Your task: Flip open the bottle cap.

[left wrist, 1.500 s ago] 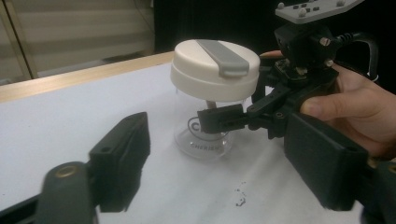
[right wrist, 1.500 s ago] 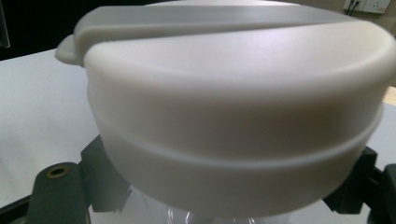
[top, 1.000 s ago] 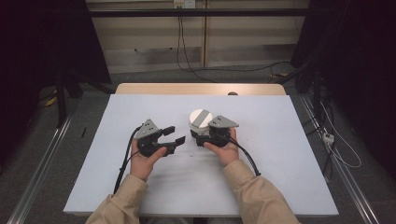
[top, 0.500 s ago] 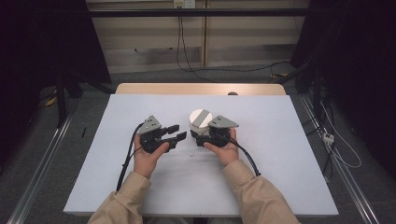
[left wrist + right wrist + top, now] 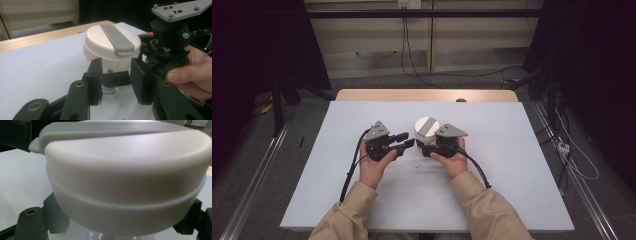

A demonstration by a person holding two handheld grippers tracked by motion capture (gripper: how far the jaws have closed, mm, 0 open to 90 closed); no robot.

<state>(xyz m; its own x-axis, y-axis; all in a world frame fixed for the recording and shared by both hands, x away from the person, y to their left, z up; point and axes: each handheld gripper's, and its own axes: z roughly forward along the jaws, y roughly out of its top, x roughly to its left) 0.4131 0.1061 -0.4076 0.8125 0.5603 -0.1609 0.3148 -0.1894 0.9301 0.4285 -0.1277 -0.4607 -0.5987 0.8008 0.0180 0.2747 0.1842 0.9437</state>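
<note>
While the jar (image 5: 427, 131) stands upright near the middle of the white tabletop (image 5: 522, 165), the right tool (image 5: 427, 148) is clamped on its clear body just under the cream lid (image 5: 111, 47); the right gripper view has the lid overhanging both jaws, close against the lens. A grey strap (image 5: 117, 40) runs across the lid top. The left tool (image 5: 406, 141) sits just left of the jar, level, pointing at it. Its jaws have just been closing and stand part-open with nothing pressed between them; in the left gripper view the jar body and one dark jaw of the right tool lie in the gap beyond its tips.

Open room: wide bare surface left, right and toward the near edge. A wooden strip (image 5: 362, 95) borders the far edge, well behind the jar. A small dark object (image 5: 460, 100) rests on that far strip; too small to identify.

Obstruction: the right hand (image 5: 195, 75) and its tool crowd the jar's right side.
</note>
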